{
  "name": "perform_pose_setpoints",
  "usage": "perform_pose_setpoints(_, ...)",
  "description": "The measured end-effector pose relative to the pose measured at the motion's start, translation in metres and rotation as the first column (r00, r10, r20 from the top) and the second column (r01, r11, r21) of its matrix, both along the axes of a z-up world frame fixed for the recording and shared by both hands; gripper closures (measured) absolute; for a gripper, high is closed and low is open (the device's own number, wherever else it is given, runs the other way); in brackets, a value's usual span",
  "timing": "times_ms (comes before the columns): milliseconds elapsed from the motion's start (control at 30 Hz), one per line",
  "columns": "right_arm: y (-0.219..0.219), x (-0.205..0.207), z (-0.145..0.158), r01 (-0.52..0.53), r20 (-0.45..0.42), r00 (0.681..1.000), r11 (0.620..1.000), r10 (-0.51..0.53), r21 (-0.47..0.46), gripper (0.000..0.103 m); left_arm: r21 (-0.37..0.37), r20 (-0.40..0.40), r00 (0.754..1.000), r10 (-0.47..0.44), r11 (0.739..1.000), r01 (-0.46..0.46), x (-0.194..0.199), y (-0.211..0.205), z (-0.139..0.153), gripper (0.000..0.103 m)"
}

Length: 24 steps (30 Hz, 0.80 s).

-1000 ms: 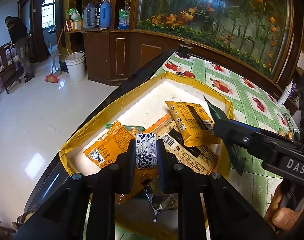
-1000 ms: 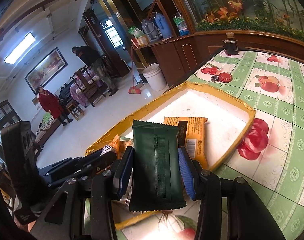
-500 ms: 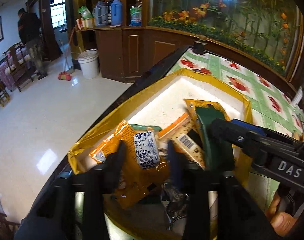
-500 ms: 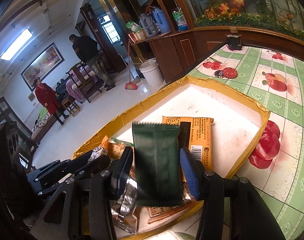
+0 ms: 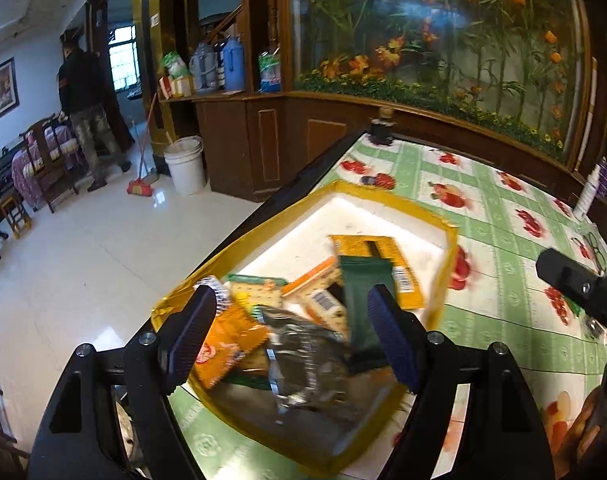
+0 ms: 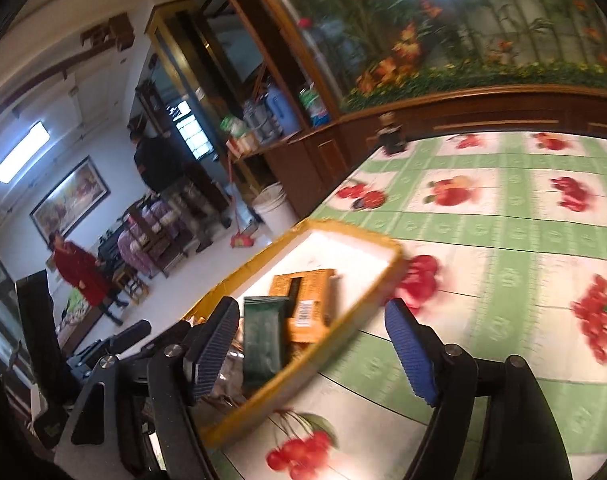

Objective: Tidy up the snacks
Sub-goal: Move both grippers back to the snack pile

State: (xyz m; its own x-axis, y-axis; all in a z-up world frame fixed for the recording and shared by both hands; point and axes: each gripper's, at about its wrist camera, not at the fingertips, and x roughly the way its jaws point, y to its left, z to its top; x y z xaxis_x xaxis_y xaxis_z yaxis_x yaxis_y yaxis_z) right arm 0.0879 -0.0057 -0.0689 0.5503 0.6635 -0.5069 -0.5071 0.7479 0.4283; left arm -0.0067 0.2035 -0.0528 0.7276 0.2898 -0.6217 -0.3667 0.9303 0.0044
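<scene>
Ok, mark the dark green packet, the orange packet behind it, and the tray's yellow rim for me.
dark green packet [image 6: 263, 340]: right wrist view, middle of its front face.
orange packet [image 6: 309, 300]: right wrist view, its upper face near the barcode.
tray's yellow rim [image 5: 449, 264]: left wrist view, right-hand edge.

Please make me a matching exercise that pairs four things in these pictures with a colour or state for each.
Things:
1. dark snack packet
2. tray
3. left gripper
4. tablecloth

Colour or state:
A. green checks with red fruit prints
B. yellow rim, white inside
C. dark green, lying in the tray on other packets
D. open, nothing pinched between its fingers

Pairs: 1-C, 2-B, 3-D, 4-A
</scene>
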Motion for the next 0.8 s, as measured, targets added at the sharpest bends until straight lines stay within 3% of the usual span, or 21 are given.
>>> perform_pose_setpoints(367,-0.119,-0.035,-0.001,0.217,-0.017,0.976,0.974,-0.216,0.068,0.022,0.115,0.060,0.986,-0.158,0.982,0.150,-0.012,-0.088,0.038,0.020)
perform_pose_setpoints(667,-0.165,-0.050,-0.003,0.275,-0.008,0.961,0.955,-0.276,0.109,0.021,0.164,0.058,0.979,-0.194,0.969,0.182,-0.021,-0.122,0.045,0.020)
perform_pose_setpoints(800,-0.168,-0.055,-0.003,0.298,0.023,0.954,0.953,-0.299,0.050,0.021,0.161,0.042,0.976,-0.212,0.966,0.202,-0.020,-0.132,0.043,0.020)
